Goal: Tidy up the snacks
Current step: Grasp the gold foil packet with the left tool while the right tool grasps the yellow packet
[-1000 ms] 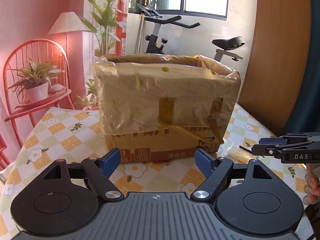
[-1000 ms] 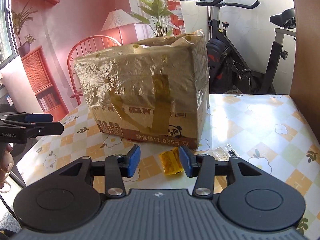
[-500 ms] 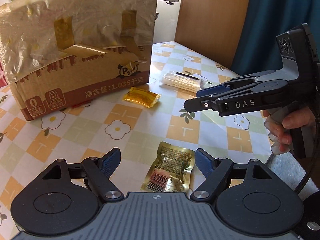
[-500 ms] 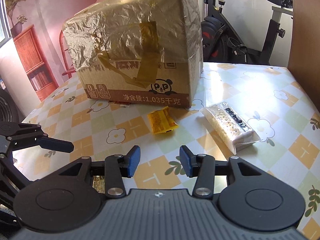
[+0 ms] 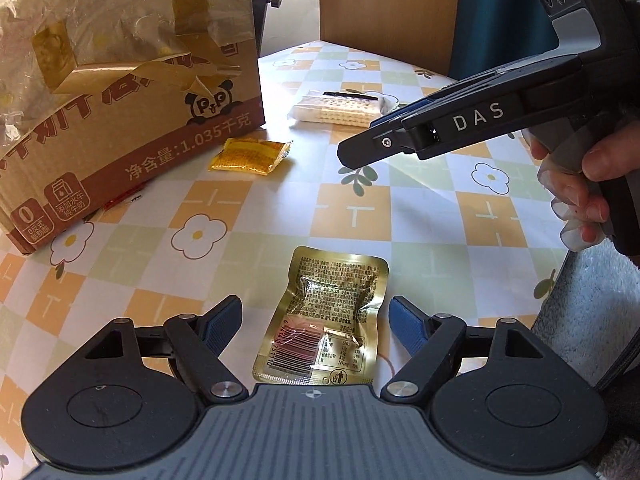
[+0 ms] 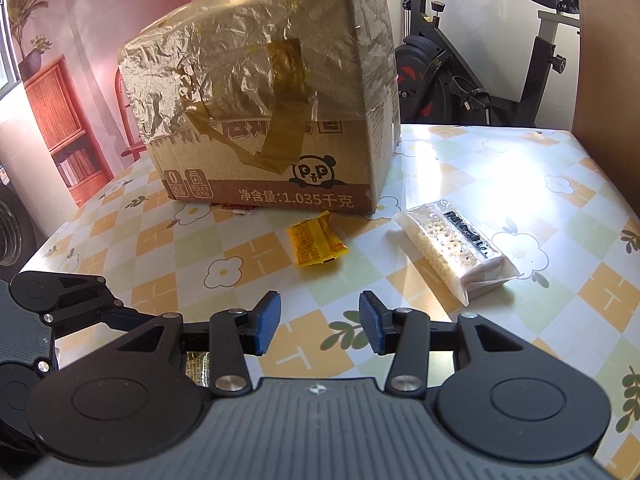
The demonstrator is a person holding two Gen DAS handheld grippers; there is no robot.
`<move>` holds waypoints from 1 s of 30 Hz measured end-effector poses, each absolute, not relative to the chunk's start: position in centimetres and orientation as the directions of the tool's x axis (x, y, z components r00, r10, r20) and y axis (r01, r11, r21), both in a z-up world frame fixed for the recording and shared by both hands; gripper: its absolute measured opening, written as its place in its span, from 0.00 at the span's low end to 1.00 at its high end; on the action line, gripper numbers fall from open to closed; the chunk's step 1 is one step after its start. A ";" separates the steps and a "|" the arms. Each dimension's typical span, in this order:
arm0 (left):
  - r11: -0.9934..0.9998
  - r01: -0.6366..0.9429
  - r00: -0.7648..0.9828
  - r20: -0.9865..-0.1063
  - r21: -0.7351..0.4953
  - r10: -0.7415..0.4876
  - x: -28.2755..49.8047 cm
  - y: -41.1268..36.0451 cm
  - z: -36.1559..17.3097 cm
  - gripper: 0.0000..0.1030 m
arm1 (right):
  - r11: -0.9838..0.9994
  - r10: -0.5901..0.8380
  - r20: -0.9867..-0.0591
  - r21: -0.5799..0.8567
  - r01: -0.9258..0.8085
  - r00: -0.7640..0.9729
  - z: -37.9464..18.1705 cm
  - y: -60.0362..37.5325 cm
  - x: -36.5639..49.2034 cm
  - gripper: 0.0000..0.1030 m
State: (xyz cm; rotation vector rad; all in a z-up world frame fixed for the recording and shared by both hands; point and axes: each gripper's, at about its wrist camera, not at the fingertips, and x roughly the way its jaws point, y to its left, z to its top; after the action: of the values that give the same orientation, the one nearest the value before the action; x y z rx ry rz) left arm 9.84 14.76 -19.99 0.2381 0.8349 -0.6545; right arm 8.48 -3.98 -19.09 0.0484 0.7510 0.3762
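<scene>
The gold foil pouch [image 5: 324, 320] lies flat on the counter [image 5: 420, 216] directly between my left gripper [image 5: 316, 322]'s spread jaws, its long axis running away from me, so I judge this hand takes it. My right gripper [image 6: 319, 324] hangs over bare counter with its jaws also spread and empty; the yellow sachet [image 6: 316, 242] and cracker pack [image 6: 456, 250] lie ahead, near the cardboard box [image 6: 276, 120]. The pouch's near edge hides under my gripper body, and I can't see into the box.
</scene>
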 end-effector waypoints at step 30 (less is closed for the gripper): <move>0.978 0.122 0.672 -0.711 -0.171 -0.209 16.6 25.3 -20.6 0.53 | 0.888 0.342 -0.703 0.024 -0.459 0.624 -22.8 1.4 18.8 0.57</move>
State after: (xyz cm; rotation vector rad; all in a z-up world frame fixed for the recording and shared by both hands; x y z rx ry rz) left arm 16.57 25.33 -20.64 -0.1128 0.8133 -0.1868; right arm 18.78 1.43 -22.83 -0.1635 0.7699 0.4622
